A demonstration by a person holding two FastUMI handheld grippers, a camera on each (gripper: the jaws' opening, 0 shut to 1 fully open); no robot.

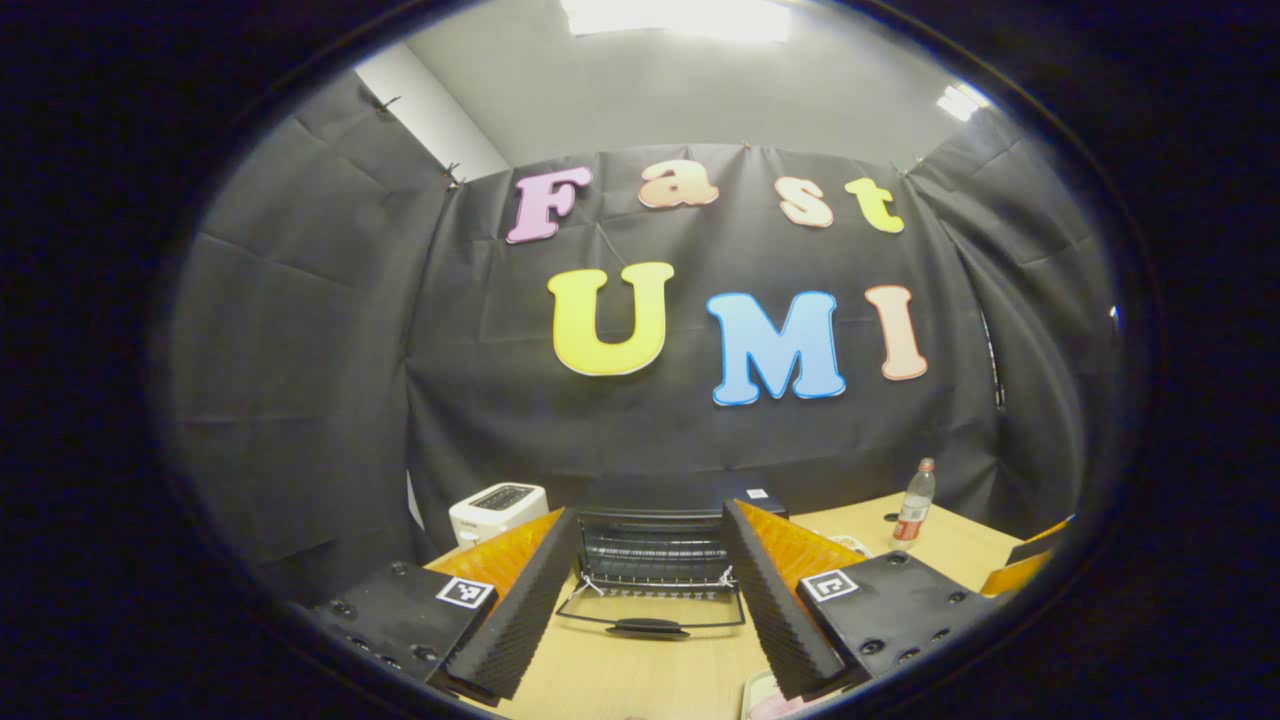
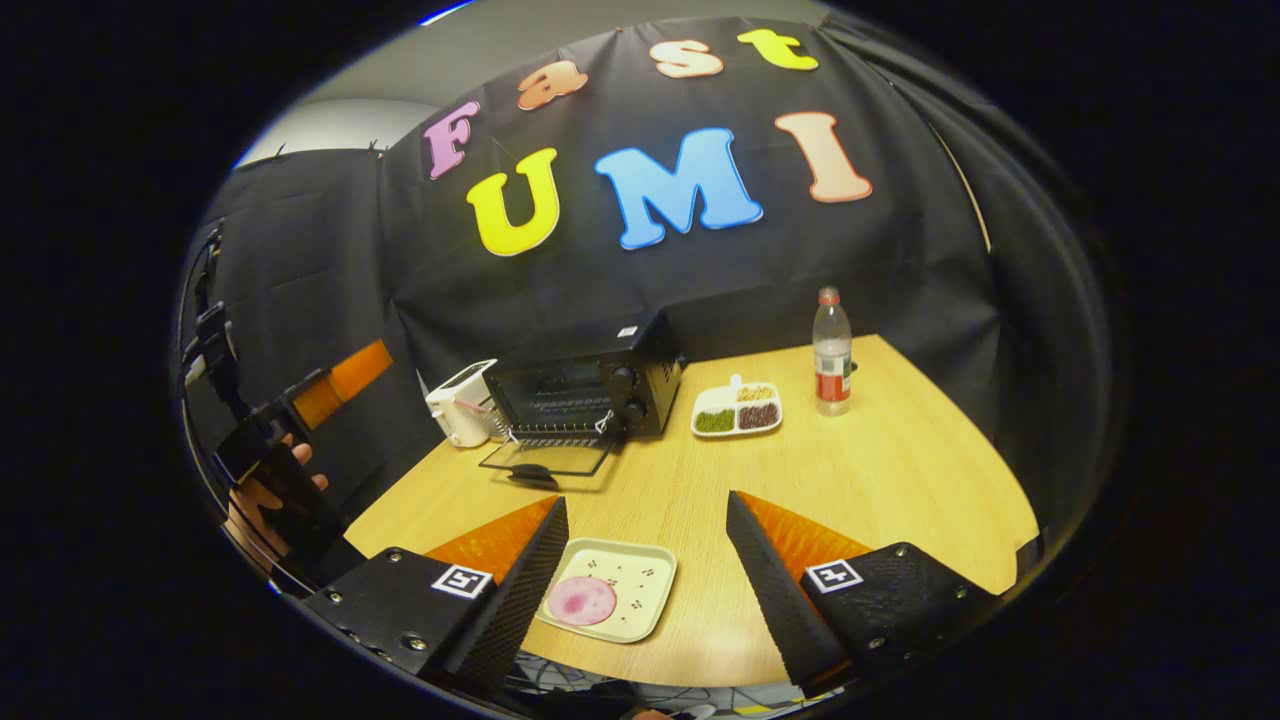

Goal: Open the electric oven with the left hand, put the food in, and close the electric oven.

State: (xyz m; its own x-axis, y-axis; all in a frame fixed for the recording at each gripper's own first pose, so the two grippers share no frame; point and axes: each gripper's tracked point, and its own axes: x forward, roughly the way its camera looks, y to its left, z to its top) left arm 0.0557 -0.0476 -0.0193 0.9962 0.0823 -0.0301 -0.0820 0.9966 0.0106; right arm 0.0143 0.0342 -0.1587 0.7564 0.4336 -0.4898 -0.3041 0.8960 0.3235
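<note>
Since the oven door (image 2: 548, 458) already lies flat on the table (image 2: 900, 480), hinged down from the front of the oven (image 2: 585, 390), the step in hand looks to be fetching the food. Going left to right in the right gripper view: a hand (image 2: 262, 495) holds the left gripper (image 2: 300, 410) off past the table's left edge, a white toaster (image 2: 458, 402) stands just beside the oven, then come the oven, a divided snack dish (image 2: 738, 409) and a water bottle (image 2: 831, 352). Nearer the camera, the right gripper (image 2: 645, 550) hovers with its fingers wide apart and nothing between them, above a cream plate (image 2: 640, 585) that carries a round pink slice of food (image 2: 582, 600).

In the left gripper view the left gripper (image 1: 648, 590) is likewise spread and holding nothing, aimed straight at the open oven cavity (image 1: 655, 550) and its rack (the door handle (image 1: 648, 627) sits nearest the camera).

To do this well, I judge the right gripper should come down on the plate's near rim rather than the soft slice, pinch the rim firmly and keep the plate level. The plate is roughly square, so it has no marked long axis; one corner points roughly toward the oven. The oven's long axis runs left to right across the table, its mouth facing the near edge, so the plate should travel straight in over the lowered door.
</note>
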